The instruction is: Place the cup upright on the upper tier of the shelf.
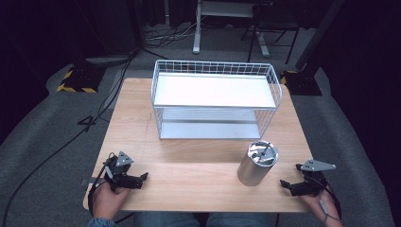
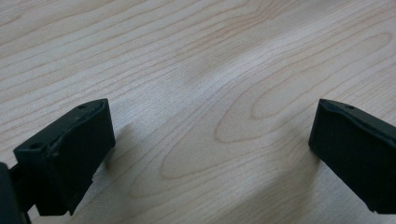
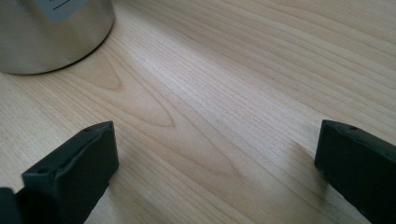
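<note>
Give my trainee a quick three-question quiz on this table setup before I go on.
1. True or false: the shiny metal cylinder canister stands inside the white wire two-tier rack.
2. Which gripper is nearer the canister: A) left gripper B) right gripper?
3. Fill in: both grippers' jaws stand ____ over the light wooden table.

Key: 1 false, it stands on the table in front of the rack. 2 B. 3 open.
</note>
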Available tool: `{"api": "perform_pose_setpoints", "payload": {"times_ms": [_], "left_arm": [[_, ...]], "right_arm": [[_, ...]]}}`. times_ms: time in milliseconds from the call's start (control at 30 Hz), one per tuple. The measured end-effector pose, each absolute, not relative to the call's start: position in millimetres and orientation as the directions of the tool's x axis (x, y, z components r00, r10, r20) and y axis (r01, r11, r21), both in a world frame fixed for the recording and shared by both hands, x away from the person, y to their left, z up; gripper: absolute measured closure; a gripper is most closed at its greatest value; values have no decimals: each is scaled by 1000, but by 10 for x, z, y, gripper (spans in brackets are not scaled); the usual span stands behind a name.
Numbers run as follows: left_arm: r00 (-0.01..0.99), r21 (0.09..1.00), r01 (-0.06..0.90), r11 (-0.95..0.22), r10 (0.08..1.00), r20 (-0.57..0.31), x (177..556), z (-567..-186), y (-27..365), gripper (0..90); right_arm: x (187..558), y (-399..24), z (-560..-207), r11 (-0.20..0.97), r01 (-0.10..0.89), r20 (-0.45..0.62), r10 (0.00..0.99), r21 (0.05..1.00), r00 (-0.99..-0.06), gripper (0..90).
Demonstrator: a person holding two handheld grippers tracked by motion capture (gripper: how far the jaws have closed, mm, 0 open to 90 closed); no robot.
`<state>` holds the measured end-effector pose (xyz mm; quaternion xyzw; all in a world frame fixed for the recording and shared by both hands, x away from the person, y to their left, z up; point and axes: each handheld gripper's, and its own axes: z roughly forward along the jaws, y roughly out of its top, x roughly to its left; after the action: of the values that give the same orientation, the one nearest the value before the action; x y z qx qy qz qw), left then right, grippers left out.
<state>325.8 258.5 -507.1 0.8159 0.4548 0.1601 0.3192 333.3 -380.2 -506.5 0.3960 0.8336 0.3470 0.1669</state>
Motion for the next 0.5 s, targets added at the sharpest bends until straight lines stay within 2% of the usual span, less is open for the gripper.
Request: {"api": "perform_pose_setpoints", "payload": {"times_ms": [500], "left_arm": [[535,668,637,-385,844,-24,3275,-5071,2583,6]], "right_arm": [[3333,-3802,-5064,445,545,-3,776,710,-631,0]]}}
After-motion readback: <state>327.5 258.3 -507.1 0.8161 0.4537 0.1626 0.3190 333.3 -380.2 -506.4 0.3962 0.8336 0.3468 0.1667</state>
